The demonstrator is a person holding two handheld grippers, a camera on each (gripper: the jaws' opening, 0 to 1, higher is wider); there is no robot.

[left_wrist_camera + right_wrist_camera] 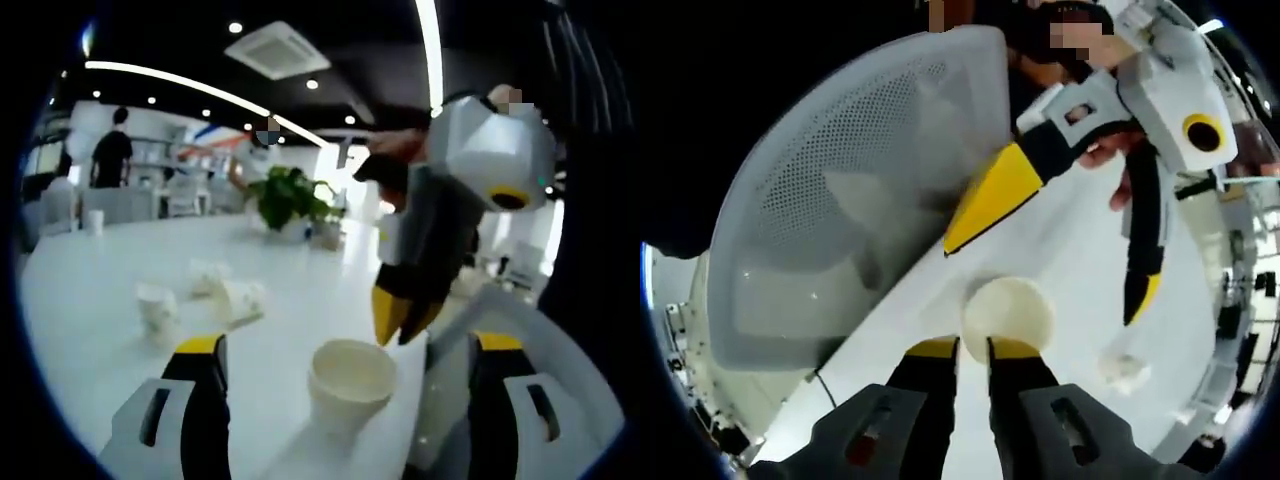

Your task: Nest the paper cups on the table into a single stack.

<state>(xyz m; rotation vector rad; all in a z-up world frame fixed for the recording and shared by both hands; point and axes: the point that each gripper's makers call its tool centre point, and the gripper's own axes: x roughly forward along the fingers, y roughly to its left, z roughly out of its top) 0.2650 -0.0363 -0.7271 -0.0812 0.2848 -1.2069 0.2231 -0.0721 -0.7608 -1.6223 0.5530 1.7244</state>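
In the left gripper view the left tool (345, 350) has its jaws wide apart, rising at 7 and 5 o'clock. Between them, touching neither, an upright paper cup (350, 385) stands on the white surface (90, 300), mouth up. The right tool (405, 318) comes down from 1 o'clock, its yellow tips just beside the cup's rim at the cup's 1 o'clock. Three more cups (205, 295) lie scattered well apart from the upright one, toward 10 o'clock; at least one is on its side. A potted plant (288, 198) stands far off at 12 o'clock.

In the right gripper view the right tool (973, 347) has its jaws nearly together, a thin gap between the tips; whether they pinch the cup's rim I cannot tell. The cup sits just beyond them at 12 o'clock. The left tool's yellow-tipped jaws flank it. A mesh chair back (840, 200) spreads at 10 o'clock.
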